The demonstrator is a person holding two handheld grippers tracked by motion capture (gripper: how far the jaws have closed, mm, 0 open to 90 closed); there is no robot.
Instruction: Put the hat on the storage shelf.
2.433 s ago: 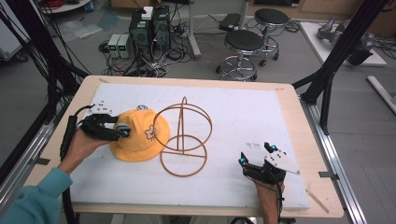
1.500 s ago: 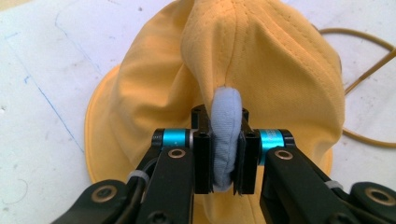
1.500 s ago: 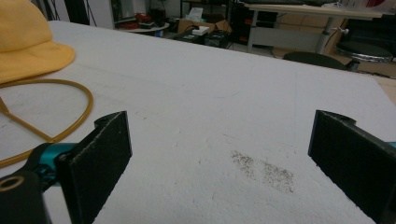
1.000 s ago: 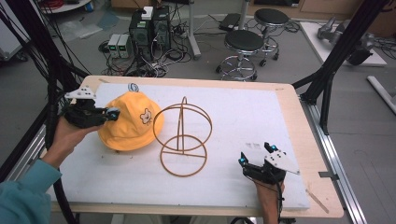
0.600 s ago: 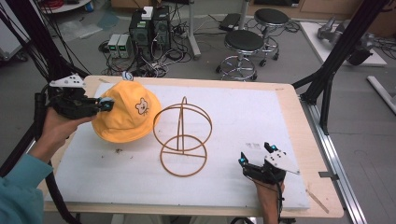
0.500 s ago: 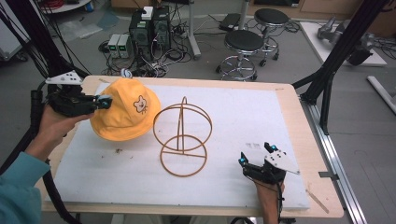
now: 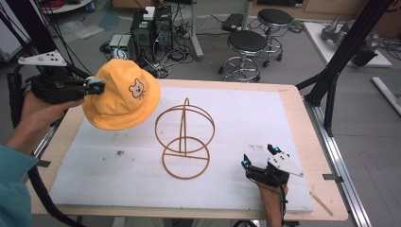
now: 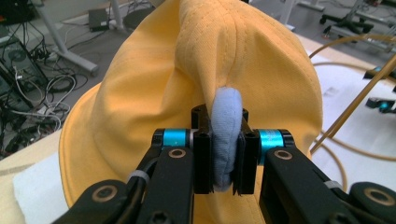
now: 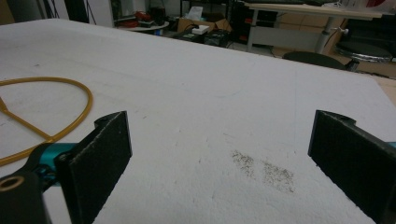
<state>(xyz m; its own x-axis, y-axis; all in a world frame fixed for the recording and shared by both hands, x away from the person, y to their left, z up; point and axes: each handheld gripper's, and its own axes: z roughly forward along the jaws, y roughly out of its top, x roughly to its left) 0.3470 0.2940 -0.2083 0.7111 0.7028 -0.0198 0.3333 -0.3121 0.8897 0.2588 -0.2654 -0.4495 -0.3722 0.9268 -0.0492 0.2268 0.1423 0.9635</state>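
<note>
A yellow bucket hat (image 7: 125, 94) with a small bear patch hangs in the air above the table's far left corner. My left gripper (image 7: 97, 86) is shut on its brim. In the left gripper view the jaws (image 8: 224, 140) pinch a fold of the brim whose pale blue lining shows, and the hat's crown (image 8: 233, 70) rises beyond them. A golden wire stand (image 7: 184, 139) of two rings and an upright stands mid-table, to the right of the hat. My right gripper (image 7: 257, 156) rests open near the front right, its pads (image 9: 100, 149) wide apart over bare mat.
A white foam mat (image 7: 265, 113) covers the wooden table. A loop of the wire stand (image 9: 42, 112) lies left of my right gripper. Stools (image 7: 246, 45) and computer cases (image 7: 151, 23) stand on the floor beyond the far edge. Black frame posts (image 7: 331, 80) flank the table.
My left gripper has lifted the hat off the mat and carried it up and to the left. The right gripper has stayed still.
</note>
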